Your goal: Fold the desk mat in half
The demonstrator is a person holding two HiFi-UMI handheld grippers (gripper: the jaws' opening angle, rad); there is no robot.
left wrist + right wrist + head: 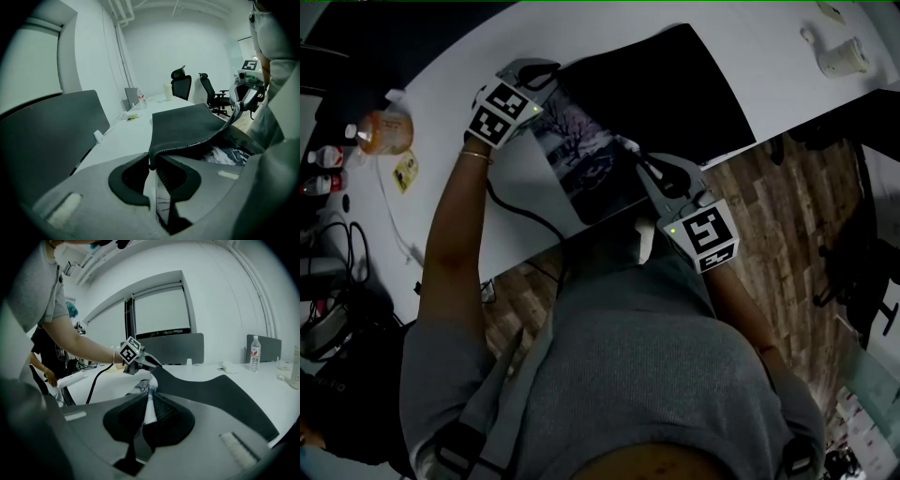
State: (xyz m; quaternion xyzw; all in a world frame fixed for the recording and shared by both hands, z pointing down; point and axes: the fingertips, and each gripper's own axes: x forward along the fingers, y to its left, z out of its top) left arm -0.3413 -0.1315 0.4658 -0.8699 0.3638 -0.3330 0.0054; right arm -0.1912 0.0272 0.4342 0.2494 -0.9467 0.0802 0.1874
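1. The fold looks about midway. The desk mat point(675, 80) lies on the white desk point(769, 66) with one edge lifted and turned over, so its black underside faces up. The printed face point(581, 159) is still bare ahead of that raised edge
2. The left hand-held gripper point(551, 80) is all but closed, its jaws pinching one corner of the raised edge. The right hand-held gripper point(639, 164) is clamped just as thinly on the other corner, and the edge sags slightly between them
3. As I judge it, the next move is to carry both corners on across the printed face to the edge that lies flat. They should advance evenly so the crease runs square, then come down onto the matching corners before release. A skewed or slack edge is the likely fault
4. Only the head view shows how much printed face is left to cover, and the wooden floor point(787, 216) past the desk's near side
5. Only the left gripper view shows the stitched hem running out of the jaws, with office chairs point(182, 83) beyond
6. Only the right gripper view shows a grey partition point(173, 348) and a water bottle point(254, 352) at the far side
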